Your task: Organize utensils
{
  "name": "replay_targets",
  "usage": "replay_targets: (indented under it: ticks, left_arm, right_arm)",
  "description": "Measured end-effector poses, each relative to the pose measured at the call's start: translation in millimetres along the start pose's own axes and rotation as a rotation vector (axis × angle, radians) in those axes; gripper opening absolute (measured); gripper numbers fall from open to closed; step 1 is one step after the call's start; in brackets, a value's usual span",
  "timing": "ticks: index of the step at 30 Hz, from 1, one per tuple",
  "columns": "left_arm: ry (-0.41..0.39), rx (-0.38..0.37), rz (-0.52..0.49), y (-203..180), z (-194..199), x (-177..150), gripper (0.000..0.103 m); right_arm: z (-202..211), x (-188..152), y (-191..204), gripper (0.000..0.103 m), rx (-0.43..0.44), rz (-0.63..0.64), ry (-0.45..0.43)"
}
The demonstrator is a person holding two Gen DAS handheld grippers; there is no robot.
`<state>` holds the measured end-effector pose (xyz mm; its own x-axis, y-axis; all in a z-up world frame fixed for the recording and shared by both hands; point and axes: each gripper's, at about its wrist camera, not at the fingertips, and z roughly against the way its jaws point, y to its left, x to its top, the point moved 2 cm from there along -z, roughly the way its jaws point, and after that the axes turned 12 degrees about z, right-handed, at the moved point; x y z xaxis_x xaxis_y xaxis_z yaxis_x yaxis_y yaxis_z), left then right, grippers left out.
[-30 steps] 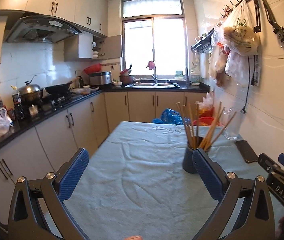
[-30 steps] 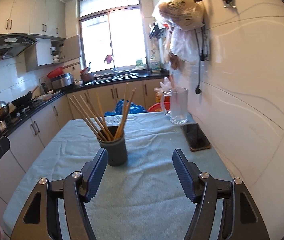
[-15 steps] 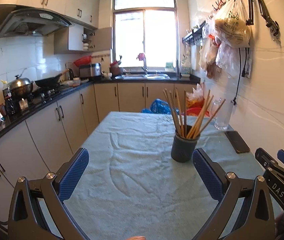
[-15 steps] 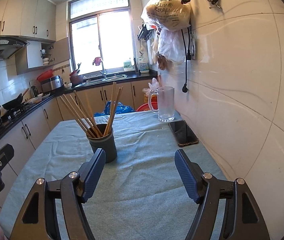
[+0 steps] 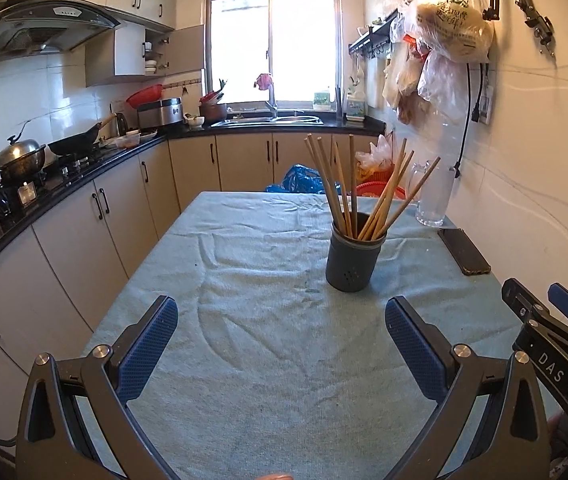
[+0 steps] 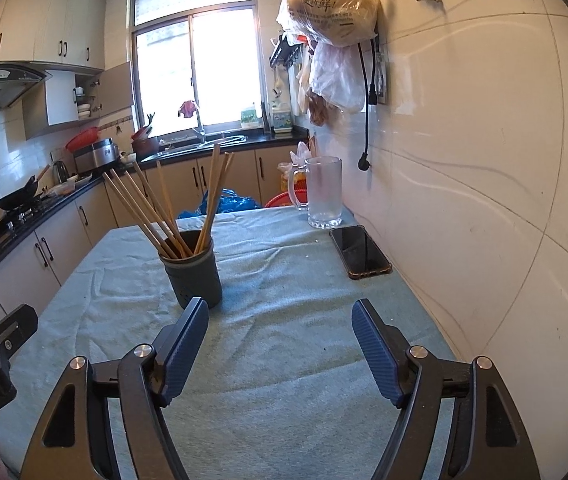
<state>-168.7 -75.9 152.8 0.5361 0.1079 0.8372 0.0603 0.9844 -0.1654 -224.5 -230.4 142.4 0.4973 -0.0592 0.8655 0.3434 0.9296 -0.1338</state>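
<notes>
Both grippers: my left gripper (image 5: 282, 344) stands wide apart with nothing between its blue pads; my right gripper (image 6: 280, 350) has its jaws opening, and only bare cloth shows between them.
Task's thing: wooden chopsticks (image 5: 358, 190) stand bunched in a dark grey holder (image 5: 355, 258) on the teal cloth (image 5: 252, 340) that covers the table.
Holder's place: roughly mid-table, right of centre in the left wrist view, left of centre in the right wrist view, so it sits between my two lines of reach.
Way from left gripper: ahead and to the right, just beyond the right pad, apart from it.
Way from right gripper: ahead and to the left; in the right wrist view the left pad's tip overlaps the holder's base, though I cannot tell if they touch.
Nearer hand: I judge the right, since the holder looms larger and closer to its pad.
Long axis: the chopsticks lean and fan out, tips up, some tilted left and some right, so I judge a grab should cross a stick rather than run along it.
Bystanders: a frosted glass mug (image 6: 324, 192) far right by the wall, a phone (image 6: 360, 252) flat beside it, nearer to me; both well apart from the holder.
Step in hand: I judge this as lining up, with no chopstick yet picked.
</notes>
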Motion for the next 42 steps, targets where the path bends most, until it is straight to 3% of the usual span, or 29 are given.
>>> replay_targets:
  ticks: [22,42]
  left_arm:
    - [0.138,-0.026,-0.021,-20.9,-46.4,-11.2,0.103]
    - [0.162,-0.021,-0.039,-29.1,-57.4,-15.2,0.103]
  right_arm:
    - [-32.8,-14.8,-21.9,0.079,-0.024,-0.018,0.080]
    - [-47.2,-22.0,-22.8,0.079,-0.014,-0.019,0.113]
